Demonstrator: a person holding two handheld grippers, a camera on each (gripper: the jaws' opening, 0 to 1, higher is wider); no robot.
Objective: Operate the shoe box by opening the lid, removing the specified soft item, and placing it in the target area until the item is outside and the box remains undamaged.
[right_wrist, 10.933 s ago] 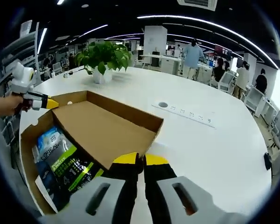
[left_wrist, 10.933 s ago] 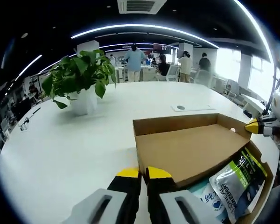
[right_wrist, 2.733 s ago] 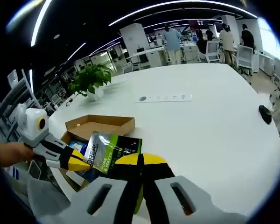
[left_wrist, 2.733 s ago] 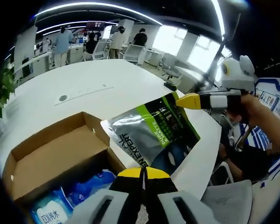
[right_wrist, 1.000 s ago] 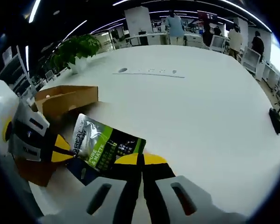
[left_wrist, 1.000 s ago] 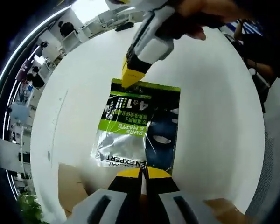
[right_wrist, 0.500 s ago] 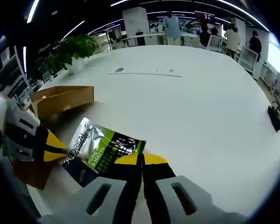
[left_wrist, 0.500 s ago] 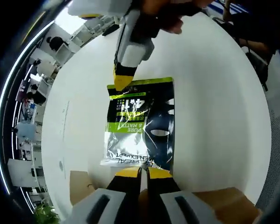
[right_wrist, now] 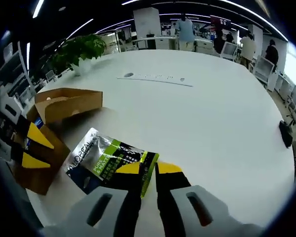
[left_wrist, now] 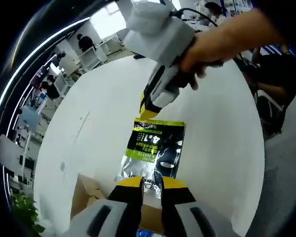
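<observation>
The flat silver, green and black foil sachet [right_wrist: 108, 160] lies on the round white table [right_wrist: 212, 118] just beside the open brown cardboard shoe box [right_wrist: 64, 106], so the soft item looks to be out of the box and set down where it was meant to go. In the left gripper view the same sachet [left_wrist: 153, 150] lies flat between the two grippers, its green end toward the right one.

The right gripper [right_wrist: 143, 169] sits over the sachet's green edge with its yellow-tipped jaws slightly apart, a strip of the pack showing in the gap; this reads as a hold just let go rather than a clamp. The left gripper [left_wrist: 149, 182] hangs over the opposite, silver end, its jaws also parted and closed on nothing.

The box stands with its flap raised and its walls look unbent. Near it, farther along the table, are a white power strip [right_wrist: 155, 78] and a leafy green potted plant [right_wrist: 81, 49]; people stand at desks well apart. Nothing blocks either gripper from lifting away, though the box's near corner is close to the left one.
</observation>
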